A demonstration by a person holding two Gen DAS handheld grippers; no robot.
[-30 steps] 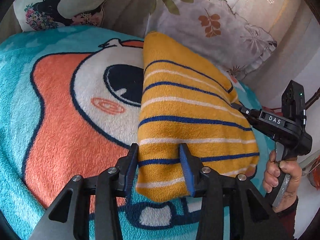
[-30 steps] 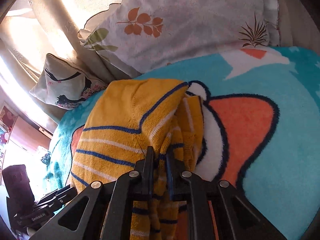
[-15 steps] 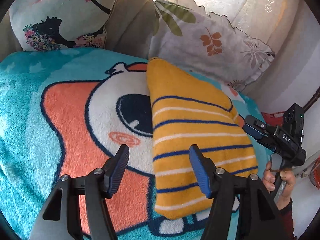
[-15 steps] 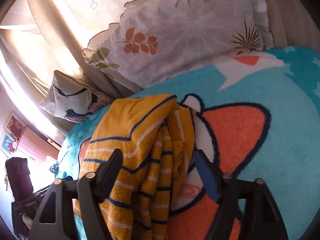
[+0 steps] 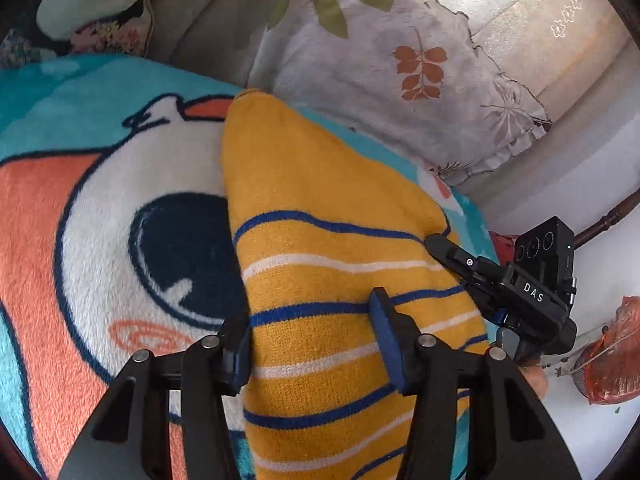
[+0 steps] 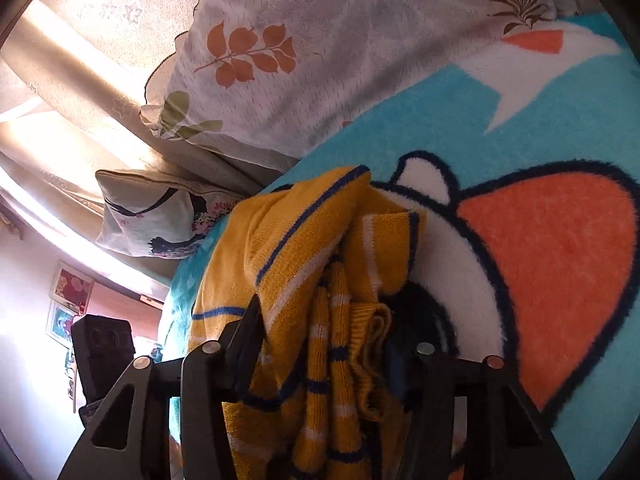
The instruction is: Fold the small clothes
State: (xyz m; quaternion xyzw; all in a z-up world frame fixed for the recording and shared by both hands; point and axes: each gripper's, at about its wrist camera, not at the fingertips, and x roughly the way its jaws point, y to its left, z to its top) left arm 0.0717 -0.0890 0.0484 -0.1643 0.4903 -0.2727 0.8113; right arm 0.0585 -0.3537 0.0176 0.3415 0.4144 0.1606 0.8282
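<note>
A folded yellow knit garment [image 5: 320,264] with blue and white stripes lies on a cartoon-print blanket [image 5: 100,208]. My left gripper [image 5: 310,336] is open, its fingers low over the garment's near-left part, the left finger along its left edge. My right gripper [image 5: 436,246] shows at the garment's right edge. In the right wrist view the garment's layered open side [image 6: 320,280] sits between the spread fingers of the right gripper [image 6: 324,344], which is open around the folds.
A white pillow with leaf print [image 5: 400,80] lies behind the garment against the wall. A second printed cushion [image 6: 156,220] leans at the bed's head. An orange-red bag [image 5: 612,356] sits beyond the bed's right edge.
The right gripper let go of the garment and opened, then moved in around its folded side. The left gripper pulled back, then came forward and down over the garment again.
</note>
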